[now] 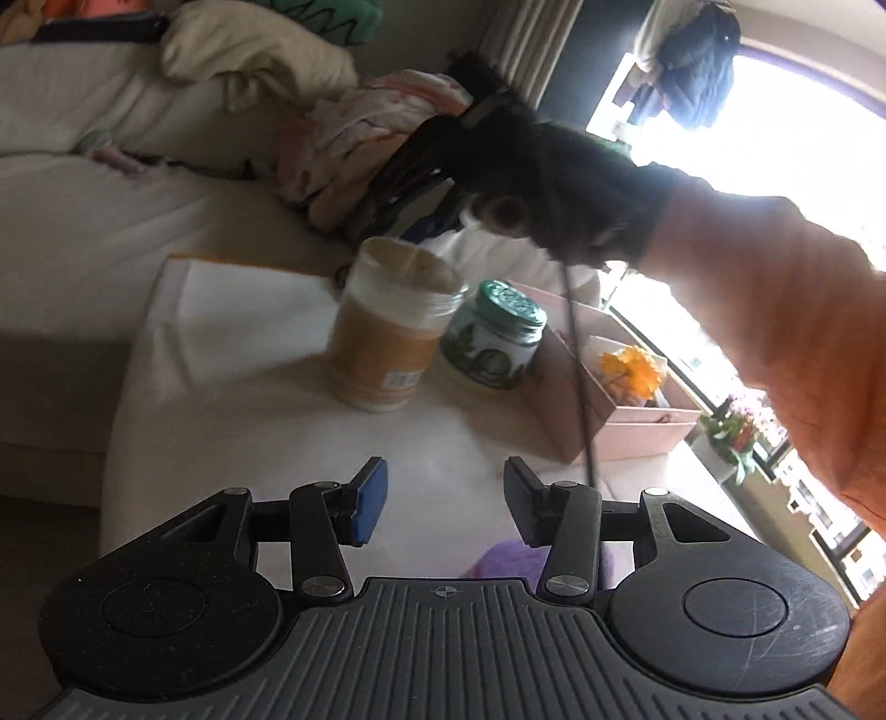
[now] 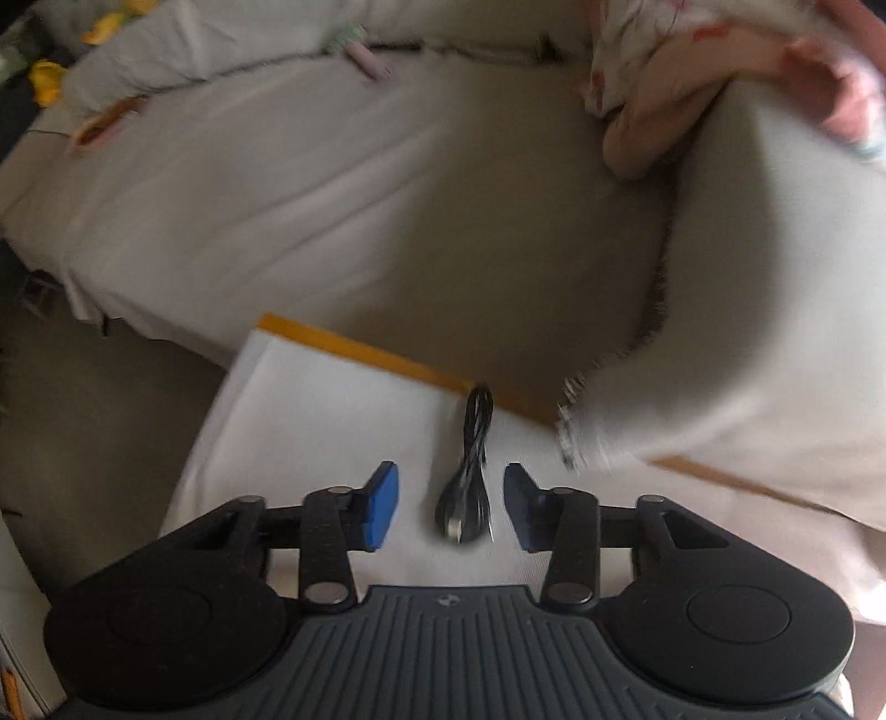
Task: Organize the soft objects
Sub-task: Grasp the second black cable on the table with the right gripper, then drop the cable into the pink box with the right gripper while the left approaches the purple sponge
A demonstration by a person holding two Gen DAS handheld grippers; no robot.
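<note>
Pictured mid-tidy beside a pale sofa (image 2: 277, 194), with a white cushion (image 2: 775, 277) and a crumpled floral cloth (image 2: 692, 44) heaped at its right end. Looked down on a white surface (image 2: 310, 421) drawn up against that sofa.

Right gripper (image 2: 451, 508): hung steeply over the surface, blue fingers (image 2: 382, 507) spread either side of a bundled black cable (image 2: 470, 454), touching it on neither side.

Left gripper (image 1: 443, 501): held over the near edge of the surface, fingers apart with nothing between them, above a blurred purple soft thing (image 1: 509, 559). Faced a tan jar (image 1: 387, 332) and a green-lidded jar (image 1: 498, 338) farther along the surface.

Judged to be the approach to a pick-up, grasp not yet made. Called next for a short drop and a squeeze across the bundle's thicker part near its plug, low enough to catch all the strands.

Cable: lay near the far edge, just short of an orange strip there. Long axis ran straight away from the gripper, crosswise to the fingers' closing line. Plug end pointed back toward the gripper, looped end toward the sofa.
</note>
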